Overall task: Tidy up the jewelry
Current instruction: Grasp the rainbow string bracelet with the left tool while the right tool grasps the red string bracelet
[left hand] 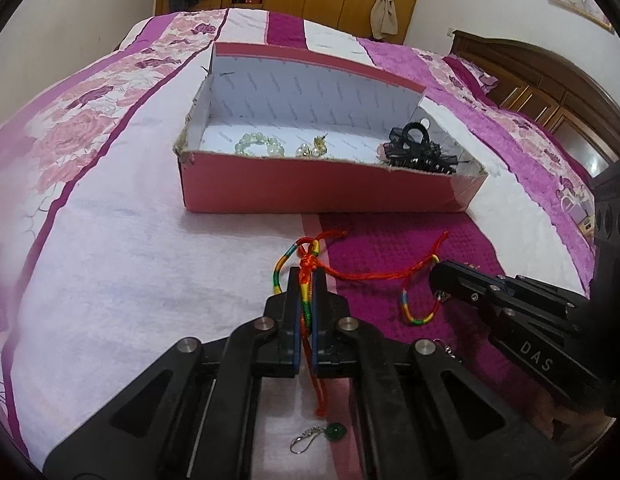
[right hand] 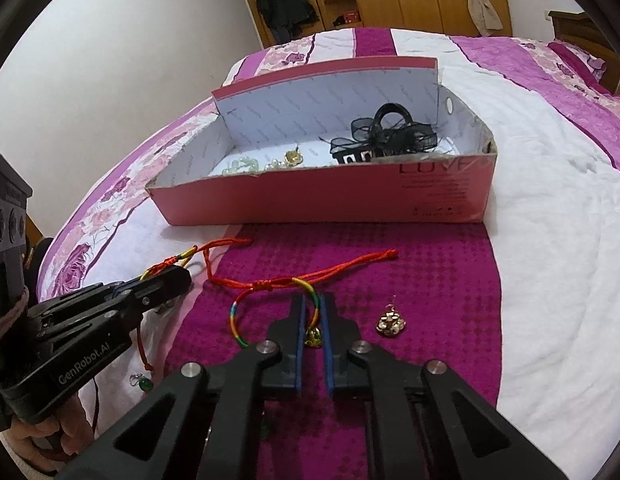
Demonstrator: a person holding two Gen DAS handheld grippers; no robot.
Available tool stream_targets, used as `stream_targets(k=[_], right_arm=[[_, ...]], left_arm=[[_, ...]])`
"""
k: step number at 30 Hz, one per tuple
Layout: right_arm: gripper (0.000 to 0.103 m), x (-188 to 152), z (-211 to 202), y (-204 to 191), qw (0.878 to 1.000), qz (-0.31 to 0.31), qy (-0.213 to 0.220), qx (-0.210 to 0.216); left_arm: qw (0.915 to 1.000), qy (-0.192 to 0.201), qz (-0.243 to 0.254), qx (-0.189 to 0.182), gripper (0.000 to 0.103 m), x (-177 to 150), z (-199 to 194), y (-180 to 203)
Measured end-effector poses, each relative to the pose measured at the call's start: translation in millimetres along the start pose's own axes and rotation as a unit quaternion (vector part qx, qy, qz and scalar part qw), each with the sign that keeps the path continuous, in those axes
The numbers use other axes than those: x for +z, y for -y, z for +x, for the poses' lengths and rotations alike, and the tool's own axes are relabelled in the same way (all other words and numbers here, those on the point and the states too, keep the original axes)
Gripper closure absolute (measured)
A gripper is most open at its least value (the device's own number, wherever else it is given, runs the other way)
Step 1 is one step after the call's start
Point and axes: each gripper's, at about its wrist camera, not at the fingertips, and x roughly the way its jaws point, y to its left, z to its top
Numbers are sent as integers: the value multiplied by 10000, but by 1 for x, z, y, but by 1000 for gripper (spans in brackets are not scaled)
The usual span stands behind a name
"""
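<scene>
The red box (left hand: pixel 322 192) is seen far-centre on the bed (left hand: pixel 130 260), its near wall low and ragged along the top edge, its far flap upright; a bead bracelet (left hand: pixel 260 145), gold earrings (left hand: pixel 310 148) and a black hair clip (left hand: pixel 422 152) are contained inside. A bare strip of bedspread is left between the box and both grippers. The left gripper (left hand: pixel 308 280) is clenched on a braided cord bracelet (left hand: pixel 306 264), its long axis running near-to-far between the pads, red tail trailing near. A green pendant (left hand: pixel 336 430) lies just near of it. The right gripper (right hand: pixel 314 304) stands slightly parted around a second cord bracelet (right hand: pixel 270 300), its bell (right hand: pixel 313 336) lying between the pads; whether it is gripped cannot be told. A gold earring (right hand: pixel 391 322) lies just right.
</scene>
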Motion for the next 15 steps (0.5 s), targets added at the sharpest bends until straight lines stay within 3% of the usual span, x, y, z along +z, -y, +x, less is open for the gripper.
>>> stream_targets(k=[15], right_arm=[[98,3,-31,-8,9990,-140,427,69]], left_arm=[[9991,393,12,-185,103,9,-28,6]])
